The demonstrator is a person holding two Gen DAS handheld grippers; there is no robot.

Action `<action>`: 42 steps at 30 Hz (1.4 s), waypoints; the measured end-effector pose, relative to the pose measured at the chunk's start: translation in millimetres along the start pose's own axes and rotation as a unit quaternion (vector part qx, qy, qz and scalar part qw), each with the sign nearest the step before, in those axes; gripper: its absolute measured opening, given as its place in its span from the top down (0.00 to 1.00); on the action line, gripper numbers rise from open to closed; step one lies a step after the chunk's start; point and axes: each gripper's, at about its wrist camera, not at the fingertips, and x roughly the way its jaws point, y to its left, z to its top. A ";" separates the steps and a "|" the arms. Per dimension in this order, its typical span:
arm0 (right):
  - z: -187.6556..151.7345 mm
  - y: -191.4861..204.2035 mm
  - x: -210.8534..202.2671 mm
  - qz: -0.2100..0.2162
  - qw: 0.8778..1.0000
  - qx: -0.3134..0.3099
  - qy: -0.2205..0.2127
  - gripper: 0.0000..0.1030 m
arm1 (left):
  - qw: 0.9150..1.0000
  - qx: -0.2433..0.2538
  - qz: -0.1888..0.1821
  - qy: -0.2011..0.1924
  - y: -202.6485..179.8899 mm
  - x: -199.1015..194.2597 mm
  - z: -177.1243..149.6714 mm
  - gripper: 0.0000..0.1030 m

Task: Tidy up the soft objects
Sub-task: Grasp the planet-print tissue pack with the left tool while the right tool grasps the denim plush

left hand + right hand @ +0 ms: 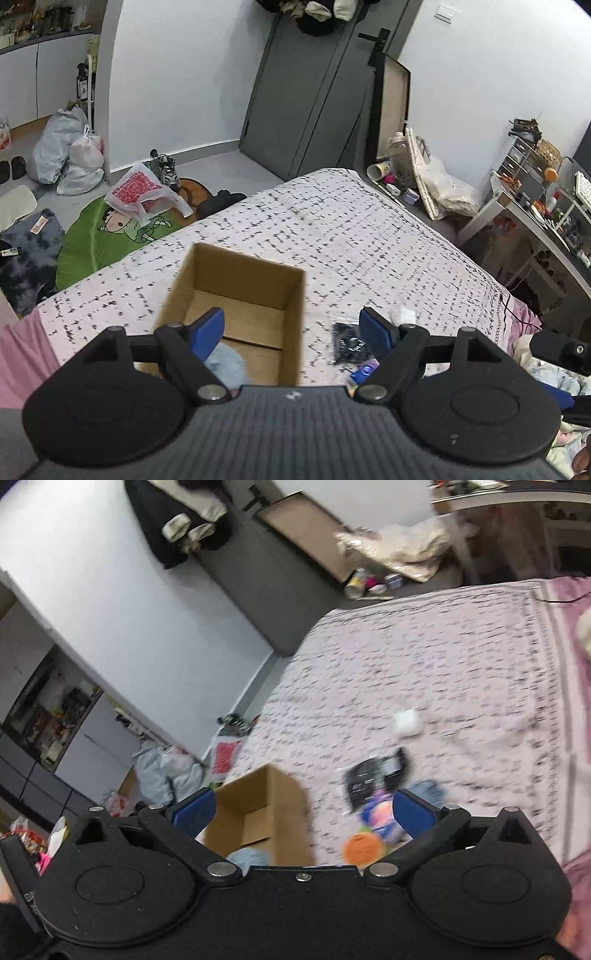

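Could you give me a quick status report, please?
Left tool and right tool open, empty. Pale blue soft item lies in cardboard box. Other items wait on bed. Nothing blocking.

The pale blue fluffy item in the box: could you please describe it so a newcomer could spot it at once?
On the patterned bedspread stands an open brown cardboard box. In its near corner lies the pale blue fluffy soft item, the only thing visible inside; the black packet and colourful toys lie outside on the bed.
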 end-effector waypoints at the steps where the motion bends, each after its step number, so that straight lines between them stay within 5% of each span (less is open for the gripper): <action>1: 2.7 -8.1 -2.2 0.000 1.000 0.003 0.001 0.00 | 1.000 0.004 0.002 0.000 -8.7 -0.2 -2.0 0.24; 14: 24.5 -99.6 2.9 0.005 1.000 0.005 0.013 0.00 | 0.998 0.039 0.037 0.020 -89.1 14.7 -26.5 0.24; 23: 3.6 -168.4 39.4 0.097 0.994 0.042 -0.013 0.00 | 0.996 0.043 0.069 0.042 -120.6 40.8 -43.9 0.24; 34: 2.7 -208.9 45.7 0.039 0.996 0.083 0.019 0.01 | 0.994 0.038 0.076 0.064 -133.6 65.2 -57.6 0.24; 42: -3.7 -209.9 64.0 0.066 0.989 0.114 0.066 0.09 | 0.995 0.015 0.056 0.077 -135.8 81.9 -61.2 0.24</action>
